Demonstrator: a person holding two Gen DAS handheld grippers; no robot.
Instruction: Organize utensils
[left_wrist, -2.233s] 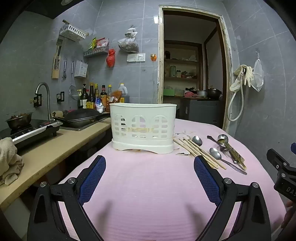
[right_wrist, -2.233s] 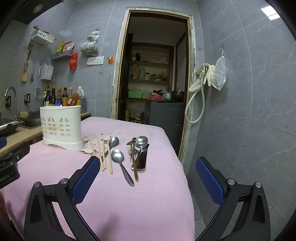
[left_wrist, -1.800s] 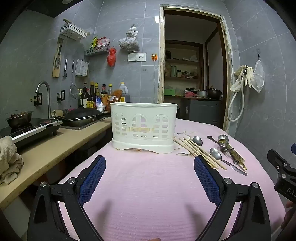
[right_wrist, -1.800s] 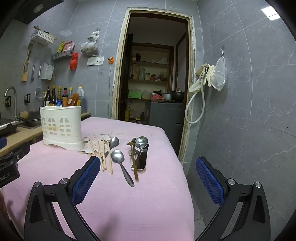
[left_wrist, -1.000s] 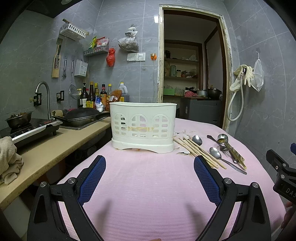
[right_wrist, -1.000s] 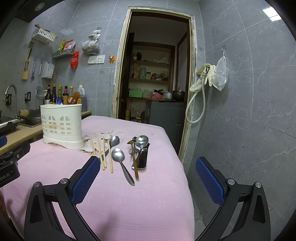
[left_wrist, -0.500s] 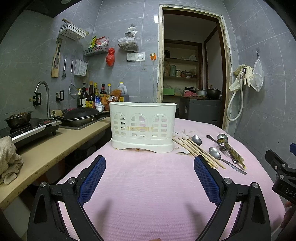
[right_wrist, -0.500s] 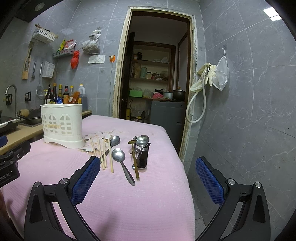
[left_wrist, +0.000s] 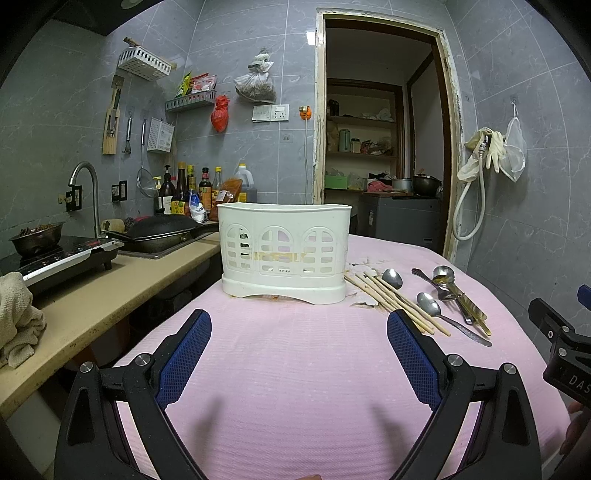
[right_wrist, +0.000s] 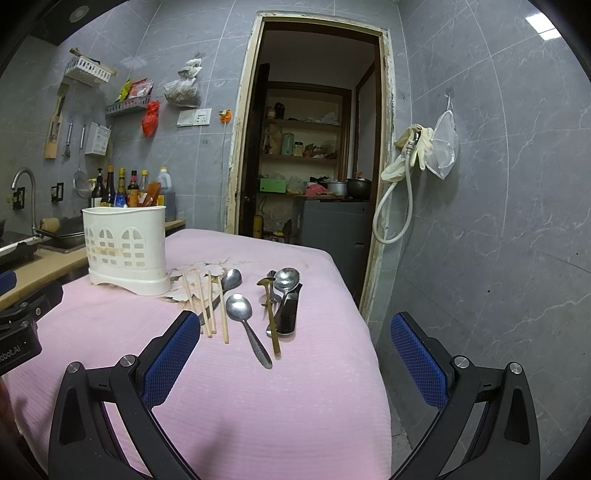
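A white plastic utensil holder (left_wrist: 283, 251) stands upright on the pink tablecloth (left_wrist: 295, 369); it also shows in the right wrist view (right_wrist: 125, 248). To its right lie wooden chopsticks (left_wrist: 397, 301) (right_wrist: 207, 301), steel spoons (left_wrist: 430, 304) (right_wrist: 245, 317) and a pile of further spoons and dark-handled utensils (right_wrist: 282, 299). My left gripper (left_wrist: 295, 354) is open and empty, hovering over the cloth in front of the holder. My right gripper (right_wrist: 291, 354) is open and empty, hovering near the utensils' handles.
A kitchen counter (left_wrist: 92, 295) with an induction hob, wok, faucet and bottles runs along the left. A towel (left_wrist: 14, 317) lies on it. The table's right edge (right_wrist: 369, 332) drops off toward a grey tiled wall and a doorway (right_wrist: 310, 147).
Both grippers have stayed open and almost still; the right wrist view has drifted slightly.
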